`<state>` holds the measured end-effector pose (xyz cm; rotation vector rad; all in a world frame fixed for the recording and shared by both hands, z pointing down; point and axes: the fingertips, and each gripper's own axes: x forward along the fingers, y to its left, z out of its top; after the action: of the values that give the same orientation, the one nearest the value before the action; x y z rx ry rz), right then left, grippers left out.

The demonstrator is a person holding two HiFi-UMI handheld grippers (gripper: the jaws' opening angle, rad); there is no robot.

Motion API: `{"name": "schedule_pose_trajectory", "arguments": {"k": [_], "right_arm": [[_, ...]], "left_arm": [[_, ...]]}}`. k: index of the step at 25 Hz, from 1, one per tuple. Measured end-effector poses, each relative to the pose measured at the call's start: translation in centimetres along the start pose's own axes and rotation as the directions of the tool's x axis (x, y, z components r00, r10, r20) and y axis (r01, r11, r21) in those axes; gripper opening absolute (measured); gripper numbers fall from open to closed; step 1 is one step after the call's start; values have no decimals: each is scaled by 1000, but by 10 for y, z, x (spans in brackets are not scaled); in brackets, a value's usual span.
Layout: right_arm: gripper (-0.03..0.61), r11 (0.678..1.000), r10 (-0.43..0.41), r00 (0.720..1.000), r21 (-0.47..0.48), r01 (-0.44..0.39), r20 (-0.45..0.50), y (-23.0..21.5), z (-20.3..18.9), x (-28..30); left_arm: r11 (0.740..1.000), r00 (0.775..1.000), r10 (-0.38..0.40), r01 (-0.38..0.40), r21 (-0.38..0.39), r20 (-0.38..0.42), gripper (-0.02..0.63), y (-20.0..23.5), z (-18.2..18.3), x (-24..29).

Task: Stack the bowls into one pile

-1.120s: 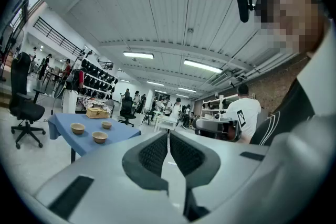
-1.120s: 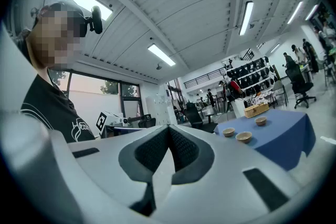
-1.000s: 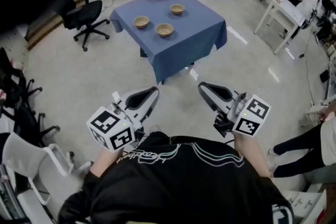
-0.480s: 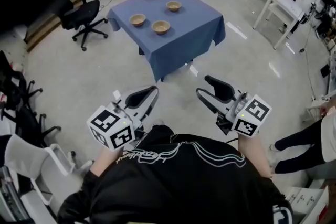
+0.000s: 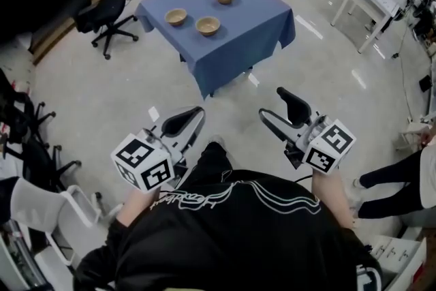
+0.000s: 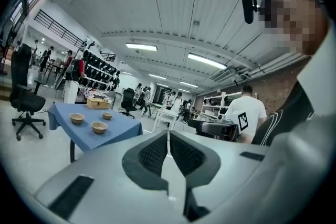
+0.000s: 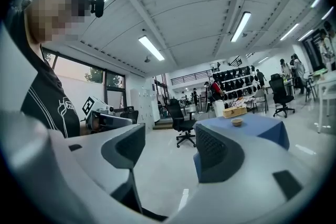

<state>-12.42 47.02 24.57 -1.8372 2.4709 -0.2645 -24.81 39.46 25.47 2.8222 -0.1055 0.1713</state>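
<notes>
Left claw (image 5: 193, 118) is closed and empty; right claw (image 5: 272, 104) is opening, also empty. Reaching the bowls (image 5: 208, 25) on the desk (image 5: 248, 24) with a closed claw would likely shove one away.

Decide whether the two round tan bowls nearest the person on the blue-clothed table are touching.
Apart. The head view shows bare blue tablecloth between the left tan bowl and the right tan bowl.
</notes>
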Motion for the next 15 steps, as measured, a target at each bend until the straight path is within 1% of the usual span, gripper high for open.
{"name": "schedule_pose_trajectory", "arguments": {"k": [5,15], "right_arm": [[301,1000,1,1000,20,-1,-10,-13,-10,12],[301,1000,-2,1000,18,2,-4,-42,-8,45]], "left_arm": [[1000,1000,6,-6,-16,-9,32,16,-6,9],[999,999,31,-31,-11,10,32,57,4,29]]}}
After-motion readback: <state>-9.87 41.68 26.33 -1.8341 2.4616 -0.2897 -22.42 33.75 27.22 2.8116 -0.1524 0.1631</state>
